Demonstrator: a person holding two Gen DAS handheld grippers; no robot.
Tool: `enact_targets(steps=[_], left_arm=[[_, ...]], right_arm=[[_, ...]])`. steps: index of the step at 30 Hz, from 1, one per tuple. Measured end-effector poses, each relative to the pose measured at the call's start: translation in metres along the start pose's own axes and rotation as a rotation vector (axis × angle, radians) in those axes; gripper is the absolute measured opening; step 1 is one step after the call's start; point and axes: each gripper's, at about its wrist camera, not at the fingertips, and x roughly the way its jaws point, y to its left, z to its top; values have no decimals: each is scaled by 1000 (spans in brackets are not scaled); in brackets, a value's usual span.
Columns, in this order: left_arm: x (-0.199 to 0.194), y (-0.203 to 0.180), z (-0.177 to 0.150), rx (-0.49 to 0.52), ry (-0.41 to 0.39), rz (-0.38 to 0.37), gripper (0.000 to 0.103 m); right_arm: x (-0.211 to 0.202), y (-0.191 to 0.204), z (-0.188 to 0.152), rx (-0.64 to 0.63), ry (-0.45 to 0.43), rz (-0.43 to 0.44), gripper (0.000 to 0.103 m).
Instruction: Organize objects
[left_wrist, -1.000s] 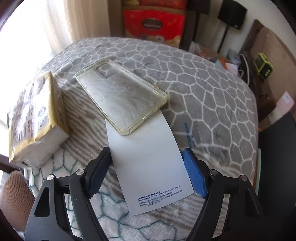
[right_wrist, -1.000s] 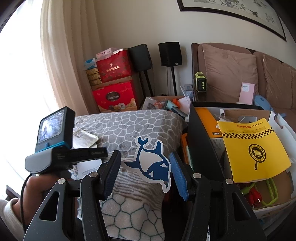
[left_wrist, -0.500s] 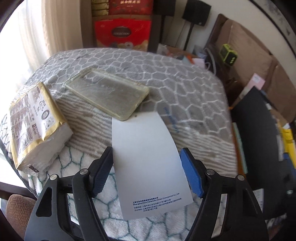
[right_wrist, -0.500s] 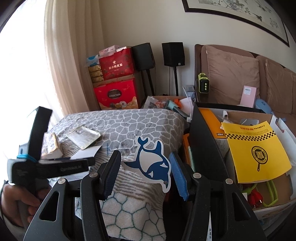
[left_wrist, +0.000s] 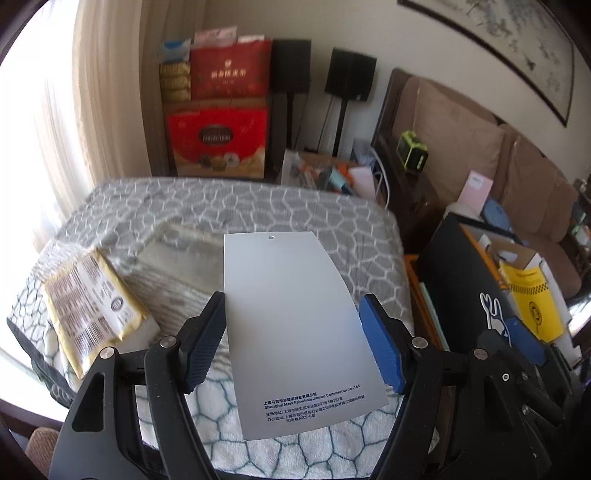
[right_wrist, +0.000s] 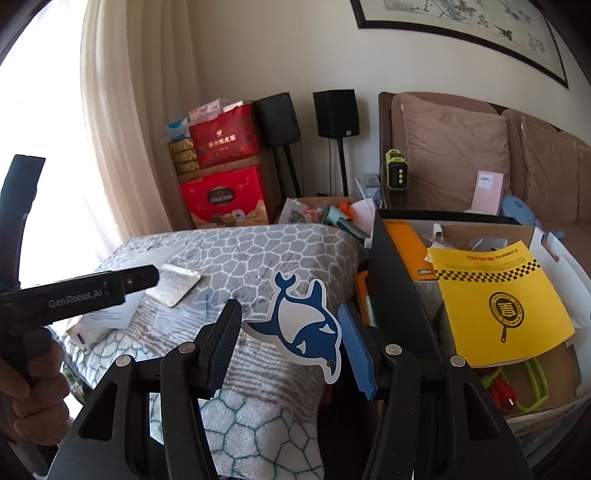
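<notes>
The left gripper (left_wrist: 293, 341) is angled downward, its jaws closed edgewise on a white card. The right gripper (right_wrist: 288, 347) is pitched slightly downward, its jaws set against a whale-shaped sticker. A hand (right_wrist: 31, 387) is wrapped around the left handle.

flat rectangular paper card (left_wrist: 291, 325): pale grey-white, small black print at its near end
whale-shaped cut-out card (right_wrist: 303, 328): navy blue and white, white border
soft fleece blanket (left_wrist: 325, 229): grey with white honeycomb lines; near part white with dark teal lines
crinkly plastic packet (left_wrist: 88, 306): mustard yellow, white label, black text
glossy paper booklet (right_wrist: 498, 302): bright yellow, black checker band, black round emblem
gripper pads (left_wrist: 380, 347): blue, ribbed
</notes>
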Motion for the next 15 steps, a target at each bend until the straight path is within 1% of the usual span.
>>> enact_targets(steps=[3, 4, 5, 8, 11, 13, 15], left_arm=[[-3, 0, 2, 1, -15, -35, 70], [-4, 0, 2, 1, -16, -60, 70], [-5, 1, 3, -2, -16, -105, 70], [-12, -3, 4, 14, -38, -165, 70], [-20, -11, 5, 60, -70, -173, 70], [-23, -17, 6, 75, -76, -176, 70], [-26, -21, 7, 80, -77, -195, 70]], right_arm=[[-4, -3, 2, 5, -22, -7, 56], [-6, -4, 2, 6, -31, -10, 56], [-8, -5, 3, 9, -43, -13, 56], [-12, -9, 6, 20, -61, -14, 56], [-14, -13, 8, 34, -73, -25, 56], [-16, -14, 8, 37, -83, -37, 56], [-19, -16, 9, 37, -98, -50, 56]])
